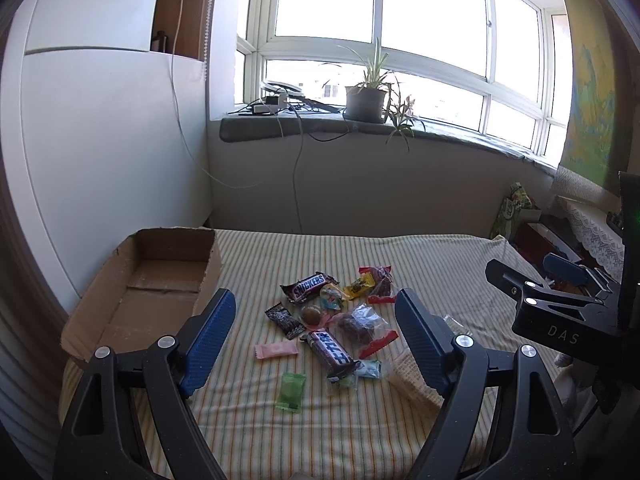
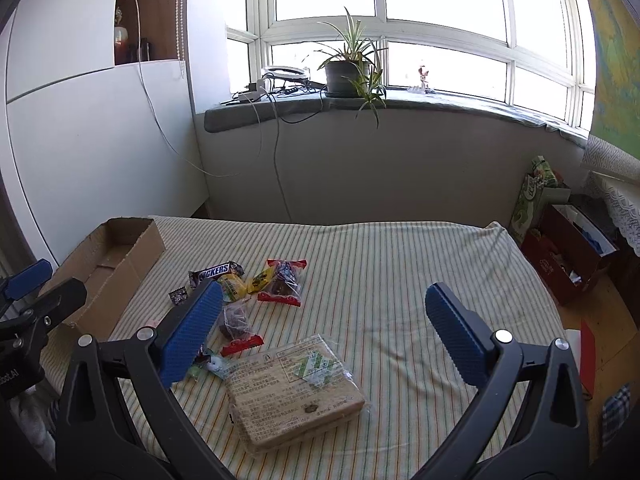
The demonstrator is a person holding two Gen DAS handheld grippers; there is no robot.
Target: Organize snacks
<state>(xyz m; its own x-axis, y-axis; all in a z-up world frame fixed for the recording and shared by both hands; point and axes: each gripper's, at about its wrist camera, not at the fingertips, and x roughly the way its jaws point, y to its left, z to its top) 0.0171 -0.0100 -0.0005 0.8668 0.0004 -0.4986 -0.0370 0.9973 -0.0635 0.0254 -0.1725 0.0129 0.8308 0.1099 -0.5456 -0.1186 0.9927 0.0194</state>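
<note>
A pile of wrapped snacks lies on the striped cloth: a Snickers bar (image 1: 310, 286), a dark bar (image 1: 332, 351), a pink packet (image 1: 276, 350), a green packet (image 1: 291, 391) and several clear candy bags. A flat clear pack of biscuits (image 2: 294, 388) lies nearest the right gripper. An open cardboard box (image 1: 156, 284) stands at the left, empty. My left gripper (image 1: 316, 340) is open above the pile, holding nothing. My right gripper (image 2: 324, 332) is open above the biscuit pack, holding nothing; it also shows in the left wrist view (image 1: 560, 284).
The table's striped cloth (image 2: 400, 280) ends at a grey wall below a window sill with a potted plant (image 2: 348, 68) and cables. A white cabinet stands at the left. Red boxes (image 2: 568, 256) and bags sit on the floor at the right.
</note>
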